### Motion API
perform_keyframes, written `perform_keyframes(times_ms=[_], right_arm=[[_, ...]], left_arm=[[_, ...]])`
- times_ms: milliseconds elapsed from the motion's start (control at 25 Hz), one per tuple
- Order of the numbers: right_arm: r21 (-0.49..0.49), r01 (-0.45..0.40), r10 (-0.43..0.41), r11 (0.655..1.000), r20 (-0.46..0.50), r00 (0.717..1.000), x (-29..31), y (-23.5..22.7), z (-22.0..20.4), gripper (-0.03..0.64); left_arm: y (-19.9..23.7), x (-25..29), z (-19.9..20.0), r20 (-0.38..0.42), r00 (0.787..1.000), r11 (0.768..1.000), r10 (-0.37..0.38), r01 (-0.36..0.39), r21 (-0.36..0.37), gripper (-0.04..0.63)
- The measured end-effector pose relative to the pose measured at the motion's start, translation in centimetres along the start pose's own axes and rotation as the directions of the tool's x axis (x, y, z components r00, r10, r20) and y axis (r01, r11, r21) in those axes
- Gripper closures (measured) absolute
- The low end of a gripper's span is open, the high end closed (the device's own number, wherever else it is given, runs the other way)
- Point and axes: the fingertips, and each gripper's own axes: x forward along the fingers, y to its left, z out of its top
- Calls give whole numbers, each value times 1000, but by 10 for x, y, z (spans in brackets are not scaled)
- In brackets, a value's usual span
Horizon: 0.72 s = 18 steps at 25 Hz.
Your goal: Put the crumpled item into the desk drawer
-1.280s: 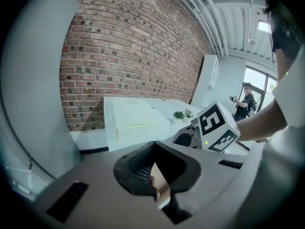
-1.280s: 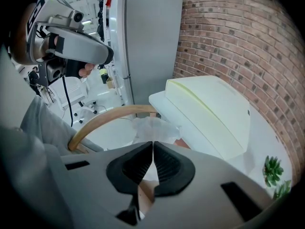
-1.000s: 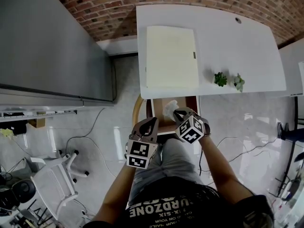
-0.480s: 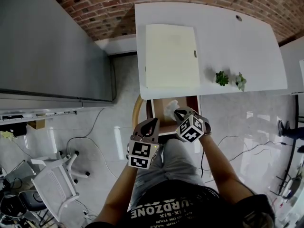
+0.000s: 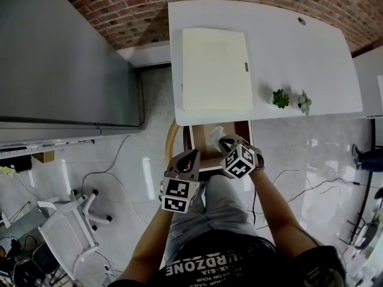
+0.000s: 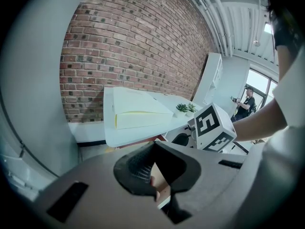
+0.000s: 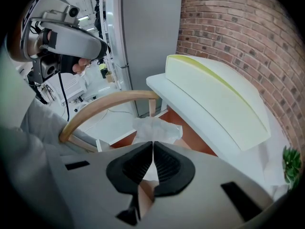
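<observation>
Crumpled paper (image 7: pixel 157 129), pinched tight in your right gripper (image 7: pixel 153 145), looks light, soft and springy, so grip a thick fold while your left gripper (image 6: pixel 153 148) clamps the drawer (image 5: pixel 199 141).

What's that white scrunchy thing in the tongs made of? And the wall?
The crumpled item looks like thin tissue or soft paper: matte white, with floppy creases. It could be thin cloth. The wall looks like rough red-brown brick, with pale mortar lines.

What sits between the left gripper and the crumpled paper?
Only bare brown floor of the open drawer, in the head view, separates the left gripper from the crumpled paper pinched by the right gripper.
</observation>
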Motion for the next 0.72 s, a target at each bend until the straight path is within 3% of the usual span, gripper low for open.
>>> perform_keyframes(times_ms=[720], right_arm=[[30,-14,15,999,-29,999,29,-5,-26,611]], left_arm=[[2,22,-18,-34,999,1000,-9,8,-13,591]])
